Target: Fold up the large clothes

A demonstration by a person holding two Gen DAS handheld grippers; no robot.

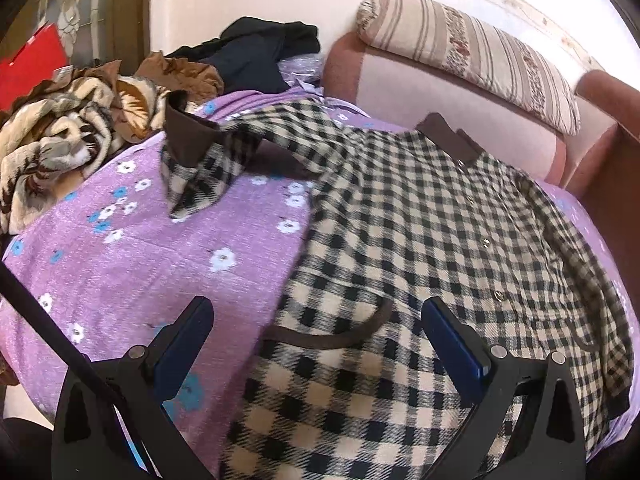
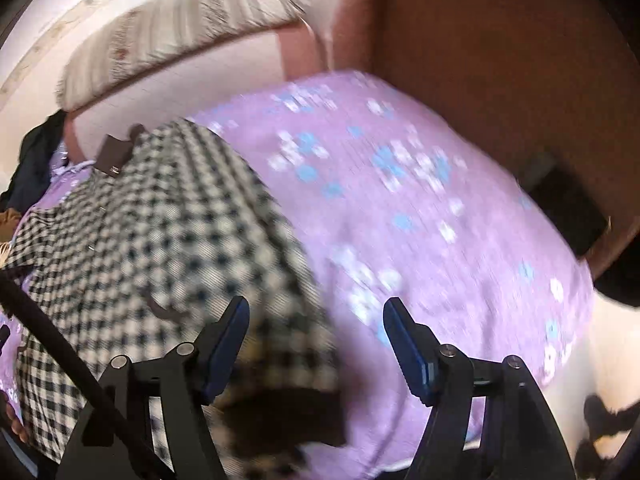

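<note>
1. A large checked jacket [image 1: 420,240], cream and black with brown collar and cuffs, lies spread front-up on a bed [image 1: 120,272] covered by a purple flowered sheet.
2. Its left sleeve [image 1: 224,148] stretches out to the far left, the brown cuff turned up. The right sleeve lies along the jacket's right side, brown cuff at the near edge.
3. The left gripper [image 1: 316,340] hangs above the jacket's near hem with jaws spread wide, pinching nothing.
4. The right gripper [image 2: 316,344] hangs over the jacket's near right edge, jaws also spread and empty; this view is blurred.
5. Folding looks barely begun: the body is flat, and the left sleeve and body remain to be folded.
6. Beyond lie a striped bolster [image 1: 472,56], a pink headboard, dark clothes [image 1: 256,52] and a tiger-print blanket [image 1: 60,140].
</note>
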